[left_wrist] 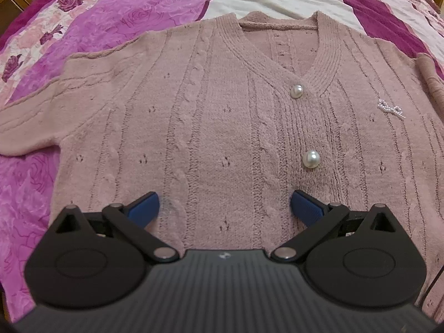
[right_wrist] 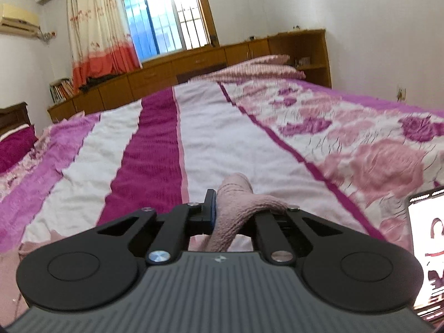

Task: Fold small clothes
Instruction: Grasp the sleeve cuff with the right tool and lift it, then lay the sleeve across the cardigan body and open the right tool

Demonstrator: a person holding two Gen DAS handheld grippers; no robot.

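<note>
- Left view: I see the pink cardigan (left_wrist: 222, 116) laid flat, front side up, on the bedspread (left_wrist: 116, 19).
- The cardigan's V-neck points away from the camera. Its front is buttoned with two pearl buttons: upper button (left_wrist: 296, 91), lower button (left_wrist: 311, 159).
- A small sparkly bow pin (left_wrist: 390, 108) sits on the chest panel to the right of the buttons.
- One sleeve (left_wrist: 36, 116) extends out to the left edge of the view, resting on the bedspread.
- Left gripper (left_wrist: 224, 206): I read the jaws as spread wide, with one blue pad (left_wrist: 144, 208) on each side. The gripper is over the lower body of the cardigan. Nothing sits between the pads; I cannot tell whether the pads touch the knit.
- Right gripper (right_wrist: 236, 208): I read the jaws as closed on a bunched fold of pink knit (right_wrist: 236, 202). The fabric rises between the fingers, drapes over the right-hand finger and hangs down toward the camera.
- Right view, ahead of the gripper: the striped and floral bedspread (right_wrist: 222, 138) runs toward a pillow (right_wrist: 266, 68) and a wooden cabinet (right_wrist: 172, 69).
- Behind the cabinet: a barred window (right_wrist: 166, 11) with a curtain (right_wrist: 97, 27); an air conditioner (right_wrist: 18, 18) on the left wall.
- A lit phone screen (right_wrist: 428, 244) stands at the right edge of the right view.
- This view is motion-blurred.
</note>
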